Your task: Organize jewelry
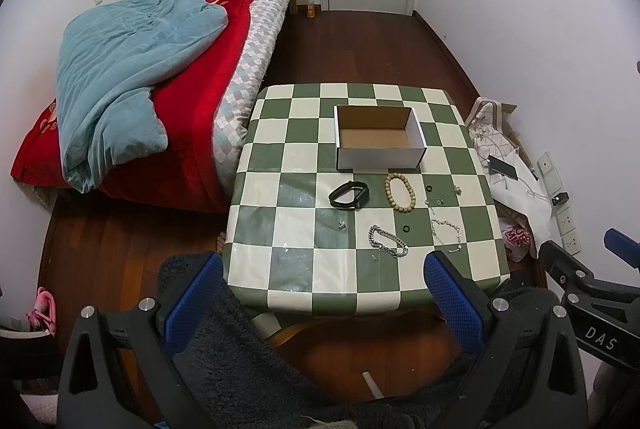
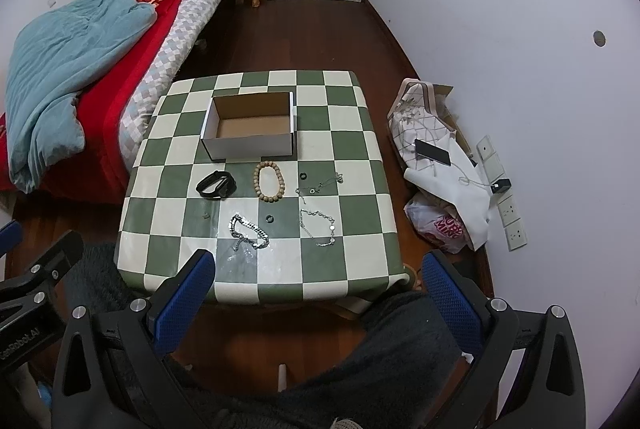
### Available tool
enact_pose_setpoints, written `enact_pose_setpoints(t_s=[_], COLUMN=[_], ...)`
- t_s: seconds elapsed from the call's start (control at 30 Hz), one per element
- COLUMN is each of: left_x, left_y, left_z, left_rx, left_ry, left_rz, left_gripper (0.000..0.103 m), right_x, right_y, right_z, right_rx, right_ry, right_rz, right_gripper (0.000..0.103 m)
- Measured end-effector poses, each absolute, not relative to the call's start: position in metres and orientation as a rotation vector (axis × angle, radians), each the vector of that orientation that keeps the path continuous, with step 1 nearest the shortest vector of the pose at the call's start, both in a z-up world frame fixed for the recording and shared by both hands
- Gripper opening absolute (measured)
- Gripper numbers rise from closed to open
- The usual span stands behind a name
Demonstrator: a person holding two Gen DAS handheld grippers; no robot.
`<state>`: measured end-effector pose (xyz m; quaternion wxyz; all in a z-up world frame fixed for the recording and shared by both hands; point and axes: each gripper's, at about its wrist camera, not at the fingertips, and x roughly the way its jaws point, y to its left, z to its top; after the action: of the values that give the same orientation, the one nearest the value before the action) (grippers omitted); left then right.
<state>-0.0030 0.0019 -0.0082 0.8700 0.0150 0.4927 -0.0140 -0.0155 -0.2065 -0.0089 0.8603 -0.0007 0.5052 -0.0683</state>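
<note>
**Jewelry laid out before an open box, both grippers held back from the table**

The left gripper (image 1: 322,293) and the right gripper (image 2: 318,291) hang short of the near edge of the checkered table (image 1: 280,285), each with its blue pads spread wide and nothing between them. Holding both tools back and high gives each wrist camera a view of the whole layout, which reads as a starting pose: no piece appears to have been collected yet.

The cardboard box (image 1: 379,153) sits open and empty toward the far side of the table, its mouth facing up, so that pieces can be dropped in from above. The jewelry lies in loose rows between the box and the grippers, each piece apart from the others, which leaves room for the fingers to close on one at a time. Nearest the box are a black wristband (image 1: 349,194), a bead bracelet (image 1: 400,193) and a thin chain (image 1: 442,197). Closer to the grippers lie a heavy silver chain (image 1: 387,243) and a fine necklace (image 1: 447,235). Two small dark rings (image 2: 303,176) (image 2: 270,218) rest among them.

The thin chains lie flat on the cloth and are likely the hardest to pinch cleanly.
</note>
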Motion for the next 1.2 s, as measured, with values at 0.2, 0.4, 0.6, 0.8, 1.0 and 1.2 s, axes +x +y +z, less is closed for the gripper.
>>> enact_pose_setpoints(t_s=[0.2, 0.4, 0.6, 0.8, 1.0, 1.2], left_x=[-0.0027, -0.0019, -0.0022, -0.0005, 0.0013, 0.0001], left_y=[0.0014, 0.0016, 0.0009, -0.0002, -0.0019, 0.0004], left_z=[-0.0083, -0.0076, -0.0076, -0.0067, -0.0052, -0.0056], left_rx=[0.031, 0.029, 0.029, 0.028, 0.026, 0.026], left_ry=[1.031, 1.031, 1.029, 1.025, 1.026, 1.022], left_rz=[-0.031, -0.03, -0.03, -0.031, -0.03, -0.032], left_gripper=[0.102, 0.102, 0.102, 0.102, 0.102, 0.102], right_x=[-0.0156, -0.0161, -0.0167, -0.0168, -0.0173, -0.0176], right_y=[-0.2057, -0.206, -0.2059, -0.2064, -0.2057, -0.2058], right_z=[-0.011, -0.0111, -0.0101, -0.0095, -0.0063, -0.0064], right_rx=[-0.002, 0.004, 0.002, 0.007, 0.006, 0.008], right_ry=[1.061, 1.054, 1.053, 1.055, 1.051, 1.051], right_rz=[-0.144, -0.149, -0.154, -0.15, -0.155, -0.154], right_gripper=[0.103, 0.103, 0.103, 0.103, 0.103, 0.103])
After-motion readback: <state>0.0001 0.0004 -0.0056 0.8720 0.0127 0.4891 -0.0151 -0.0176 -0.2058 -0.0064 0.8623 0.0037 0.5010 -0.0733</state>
